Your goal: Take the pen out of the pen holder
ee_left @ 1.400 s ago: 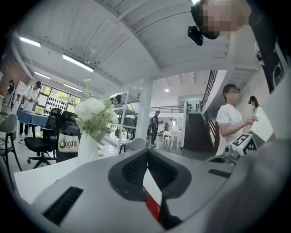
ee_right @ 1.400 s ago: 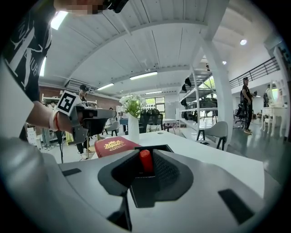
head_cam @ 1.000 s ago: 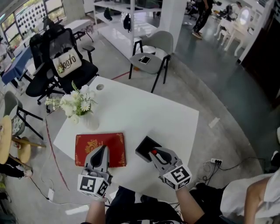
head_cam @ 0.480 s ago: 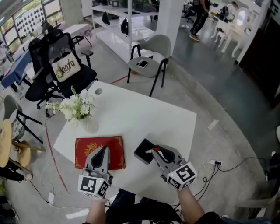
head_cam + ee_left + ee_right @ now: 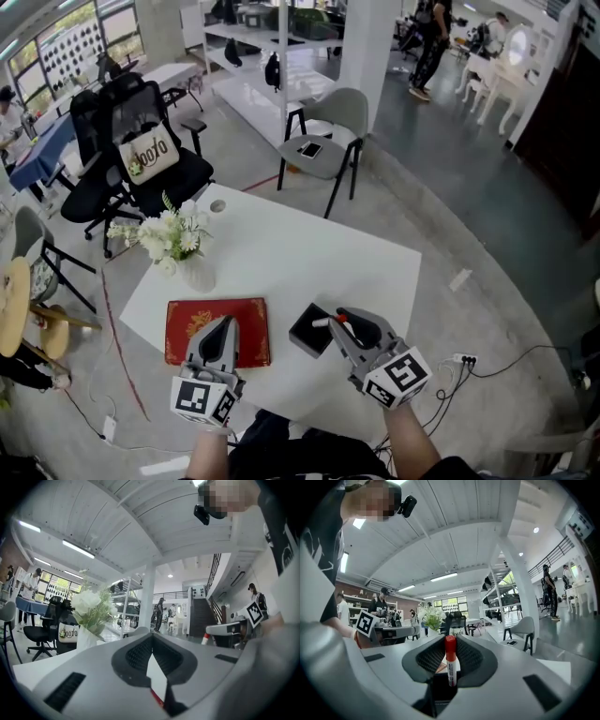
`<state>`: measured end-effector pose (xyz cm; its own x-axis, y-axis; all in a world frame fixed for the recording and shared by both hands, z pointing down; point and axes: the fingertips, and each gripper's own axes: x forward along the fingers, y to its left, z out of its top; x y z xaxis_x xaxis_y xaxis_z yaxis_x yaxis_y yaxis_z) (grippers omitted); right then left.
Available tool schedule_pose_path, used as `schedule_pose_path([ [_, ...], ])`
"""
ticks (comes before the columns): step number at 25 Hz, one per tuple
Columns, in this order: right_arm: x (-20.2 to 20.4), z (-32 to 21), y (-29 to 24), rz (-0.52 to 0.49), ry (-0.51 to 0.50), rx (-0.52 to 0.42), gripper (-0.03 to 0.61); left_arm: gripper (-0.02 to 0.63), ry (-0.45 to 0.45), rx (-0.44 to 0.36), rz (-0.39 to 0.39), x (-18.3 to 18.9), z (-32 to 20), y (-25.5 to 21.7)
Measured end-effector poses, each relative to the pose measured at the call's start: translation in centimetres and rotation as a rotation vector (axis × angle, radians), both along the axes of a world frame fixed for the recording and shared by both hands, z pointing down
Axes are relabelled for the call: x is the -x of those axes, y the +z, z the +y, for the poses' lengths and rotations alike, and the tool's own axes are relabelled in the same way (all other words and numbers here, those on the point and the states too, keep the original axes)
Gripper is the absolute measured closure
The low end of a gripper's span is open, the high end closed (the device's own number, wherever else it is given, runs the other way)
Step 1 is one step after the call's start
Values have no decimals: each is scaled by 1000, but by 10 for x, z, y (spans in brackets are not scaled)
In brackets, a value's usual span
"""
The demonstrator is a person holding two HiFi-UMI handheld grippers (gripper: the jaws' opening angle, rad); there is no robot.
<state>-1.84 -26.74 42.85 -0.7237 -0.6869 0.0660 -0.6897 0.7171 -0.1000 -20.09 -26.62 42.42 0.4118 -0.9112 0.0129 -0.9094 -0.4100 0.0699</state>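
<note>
Now I am pinching the pen [image 5: 450, 660] with my right gripper [image 5: 450, 641]: its two jaws are pressing on the white barrel from both sides, and the red cap is showing at their tips. The lower end of the pen is hanging just over the black pen holder [image 5: 307, 330], which is sitting on the white table [image 5: 300, 244] right below the front of this gripper. I cannot tell if the pen is fully out of it. My left gripper [image 5: 223, 326] is hovering well apart over a red mat [image 5: 187, 323], its jaws pressed together with nothing between them. A vase of white flowers [image 5: 178, 246] is standing beyond the left gripper.
</note>
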Motion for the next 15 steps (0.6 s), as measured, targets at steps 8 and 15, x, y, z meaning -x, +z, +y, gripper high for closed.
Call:
schedule_pose_path([
  [8, -2, 7, -21, -38, -24, -38, 503, 609, -26, -19, -7, 0, 11, -8],
  [15, -8, 18, -31, -56, -43, -59, 503, 609, -55, -27, -11, -2, 29, -11],
])
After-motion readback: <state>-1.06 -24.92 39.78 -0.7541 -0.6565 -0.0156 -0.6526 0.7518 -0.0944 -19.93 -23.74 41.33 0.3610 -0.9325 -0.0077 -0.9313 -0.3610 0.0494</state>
